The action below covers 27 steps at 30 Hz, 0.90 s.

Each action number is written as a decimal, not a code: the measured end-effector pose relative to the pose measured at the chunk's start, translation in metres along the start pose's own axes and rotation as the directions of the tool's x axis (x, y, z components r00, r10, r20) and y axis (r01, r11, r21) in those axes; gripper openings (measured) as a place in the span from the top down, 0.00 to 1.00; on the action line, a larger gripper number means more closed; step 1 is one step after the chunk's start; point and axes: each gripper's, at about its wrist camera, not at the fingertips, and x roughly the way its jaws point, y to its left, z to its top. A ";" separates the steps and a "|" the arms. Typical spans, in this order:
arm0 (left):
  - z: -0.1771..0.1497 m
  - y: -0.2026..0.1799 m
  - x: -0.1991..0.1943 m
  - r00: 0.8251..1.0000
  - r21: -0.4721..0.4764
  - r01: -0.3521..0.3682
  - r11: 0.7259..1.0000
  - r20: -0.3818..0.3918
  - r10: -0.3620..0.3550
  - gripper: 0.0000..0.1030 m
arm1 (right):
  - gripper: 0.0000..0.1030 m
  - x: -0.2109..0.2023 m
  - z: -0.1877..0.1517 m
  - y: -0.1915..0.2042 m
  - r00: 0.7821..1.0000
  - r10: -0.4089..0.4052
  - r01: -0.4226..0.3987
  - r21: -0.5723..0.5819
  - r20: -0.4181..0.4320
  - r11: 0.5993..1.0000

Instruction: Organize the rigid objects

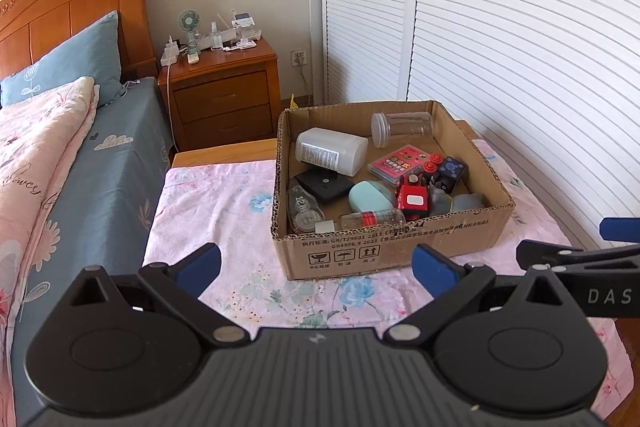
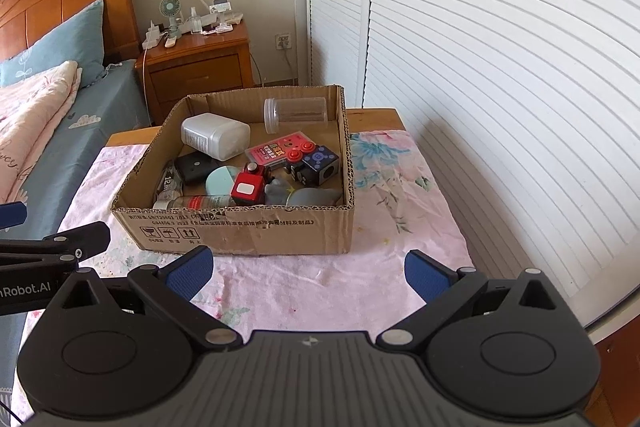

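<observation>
A cardboard box (image 1: 384,251) (image 2: 248,231) stands on a small table with a pink floral cloth (image 1: 224,203) (image 2: 312,279). It holds several rigid items: a white bottle (image 1: 332,151) (image 2: 214,135), a clear jar (image 1: 402,127) (image 2: 296,113), a red toy (image 1: 414,201) (image 2: 248,187), a black case (image 1: 324,185), a teal case (image 1: 370,197), a blue cube (image 2: 320,163). My left gripper (image 1: 318,267) is open and empty, in front of the box. My right gripper (image 2: 308,271) is open and empty, also short of the box.
A bed (image 1: 60,147) with a blue pillow runs along the left. A wooden nightstand (image 1: 224,95) with a small fan and clutter stands behind. White louvred doors (image 1: 500,27) fill the right side. The right gripper's finger (image 1: 580,259) shows at the left view's right edge.
</observation>
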 end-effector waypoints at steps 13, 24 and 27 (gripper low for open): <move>0.001 -0.002 -0.002 1.000 0.003 -0.012 1.000 0.000 0.012 0.02 | 0.00 -0.003 -0.001 -0.002 1.000 -0.002 0.002 0.007 0.010 1.000; 0.001 -0.004 -0.002 1.000 0.014 -0.025 1.000 -0.005 0.025 0.02 | 0.00 -0.004 -0.001 -0.003 1.000 -0.012 0.012 0.002 0.012 1.000; 0.001 -0.005 -0.002 1.000 0.017 -0.026 1.000 -0.006 0.026 0.02 | 0.00 -0.004 -0.001 -0.003 1.000 -0.010 0.010 0.001 0.012 1.000</move>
